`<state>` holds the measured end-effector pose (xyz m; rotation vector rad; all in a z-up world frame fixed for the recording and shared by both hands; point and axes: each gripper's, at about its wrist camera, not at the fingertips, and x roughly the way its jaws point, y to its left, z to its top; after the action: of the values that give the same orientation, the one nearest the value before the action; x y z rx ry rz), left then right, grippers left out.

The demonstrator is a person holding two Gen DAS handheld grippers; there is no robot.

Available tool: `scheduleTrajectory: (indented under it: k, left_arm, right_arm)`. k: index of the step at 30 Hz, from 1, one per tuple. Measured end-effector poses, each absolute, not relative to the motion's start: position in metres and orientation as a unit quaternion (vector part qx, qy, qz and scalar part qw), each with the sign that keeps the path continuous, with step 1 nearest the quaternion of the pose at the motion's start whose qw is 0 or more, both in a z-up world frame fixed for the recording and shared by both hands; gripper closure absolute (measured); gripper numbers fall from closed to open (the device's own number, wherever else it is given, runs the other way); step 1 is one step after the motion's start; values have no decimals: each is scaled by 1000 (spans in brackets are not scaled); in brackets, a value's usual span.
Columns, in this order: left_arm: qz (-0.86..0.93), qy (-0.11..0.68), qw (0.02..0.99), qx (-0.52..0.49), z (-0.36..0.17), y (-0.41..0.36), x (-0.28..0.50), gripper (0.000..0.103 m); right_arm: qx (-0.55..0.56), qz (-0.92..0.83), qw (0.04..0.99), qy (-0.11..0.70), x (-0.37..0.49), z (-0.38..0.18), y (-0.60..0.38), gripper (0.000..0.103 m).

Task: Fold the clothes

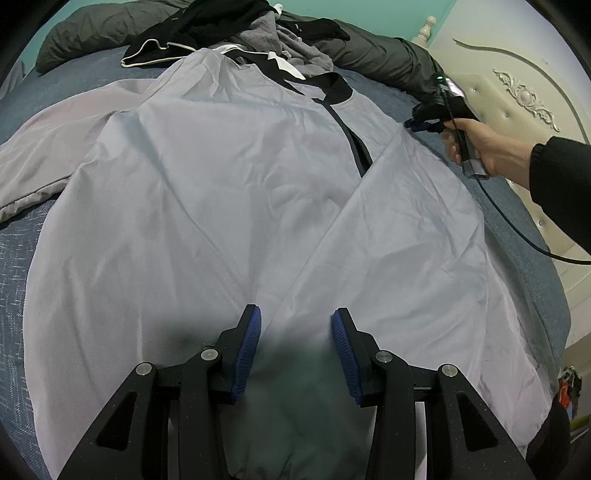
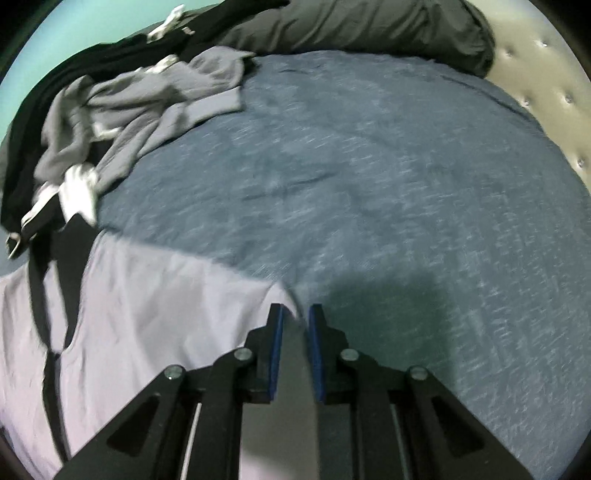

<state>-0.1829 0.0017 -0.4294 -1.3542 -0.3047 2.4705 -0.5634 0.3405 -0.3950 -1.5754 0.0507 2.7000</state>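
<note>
The left gripper [image 1: 296,317] has its jaws parted about halfway, its blue pads [image 1: 246,354] standing either side of the lower front of a pale lilac jacket [image 1: 207,192]; the cloth passes between them, but the pads do not press on it, so nothing is gripped. The right gripper [image 2: 295,314] has its jaws drawn close with a narrow gap left, and a fold of the jacket's edge [image 2: 291,314] runs up between its pads; this view is blurred, and whether the pads actually pinch the cloth cannot be told.

The jacket lies spread flat, front up, on a blue-grey bedspread [image 2: 369,166], with a black collar [image 1: 338,86] and a black zip band [image 1: 351,136] running down from it. One sleeve [image 1: 44,158] stretches out to the left in the left wrist view, and the fabric is lightly creased. Beyond the collar sits a heap of grey and black clothes [image 1: 273,33], and behind that a dark grey duvet [image 2: 369,26].

A bare hand [image 1: 484,147] in a black sleeve [image 1: 561,188] holds the right gripper's handle, tilted down at the jacket's right edge near a cream headboard [image 1: 517,92]
</note>
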Motion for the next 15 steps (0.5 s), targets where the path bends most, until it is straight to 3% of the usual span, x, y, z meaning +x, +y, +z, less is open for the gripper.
scheduleTrajectory:
  k: [5, 15]
  left_arm:
    - [860, -113, 155, -473, -429, 0, -183, 57]
    - [853, -147, 158, -475, -427, -8, -180, 55]
  right_arm:
    - [-457, 888, -5, 47, -527, -369, 349, 89]
    - [-453, 880, -115, 88, -374, -361, 317, 89]
